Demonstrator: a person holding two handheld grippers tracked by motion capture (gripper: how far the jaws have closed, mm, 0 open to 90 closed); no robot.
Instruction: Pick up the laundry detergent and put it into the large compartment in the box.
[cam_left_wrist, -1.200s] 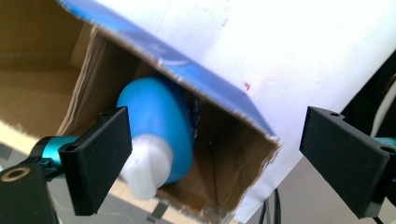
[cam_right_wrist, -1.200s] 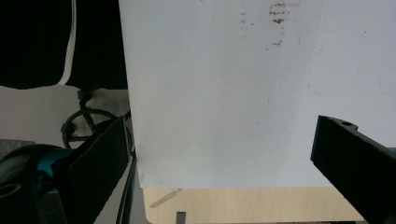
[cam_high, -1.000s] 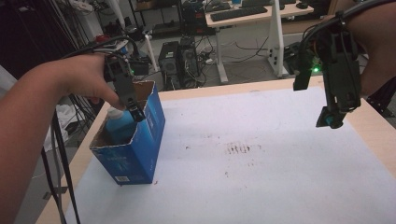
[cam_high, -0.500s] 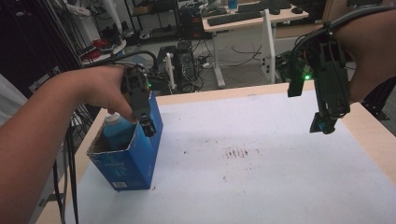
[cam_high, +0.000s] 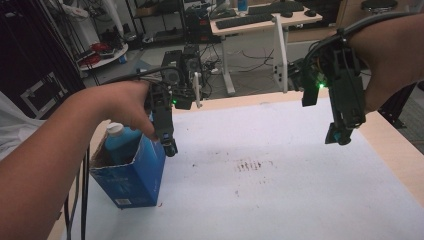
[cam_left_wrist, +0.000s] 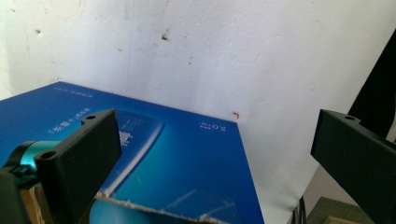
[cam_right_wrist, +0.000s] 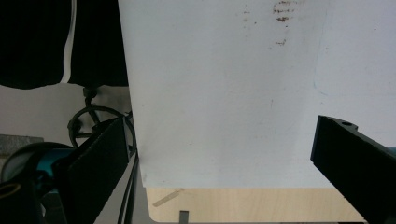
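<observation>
An open blue carton (cam_high: 135, 175) stands at the table's left edge with a blue bottle (cam_high: 119, 142) upright inside it, white cap up. My left gripper (cam_high: 169, 145) hangs just above the carton's right wall. In the left gripper view its jaws stand wide apart over the carton's blue side (cam_left_wrist: 187, 163), with nothing between them. My right gripper (cam_high: 339, 135) hovers above the table's right side. Its jaws are also spread and hold nothing, and below them lies the white table cover (cam_right_wrist: 224, 102).
The white sheet (cam_high: 260, 165) covers most of the wooden table (cam_high: 395, 145), with a patch of dark specks near its middle. Beyond the far edge stand a desk with keyboards (cam_high: 250, 20) and computer gear on the floor. A cable hangs by the table's left side.
My left gripper has moved right and down along the carton's right wall. The right gripper has drifted slightly left and lower. The carton and bottle stay in place.
</observation>
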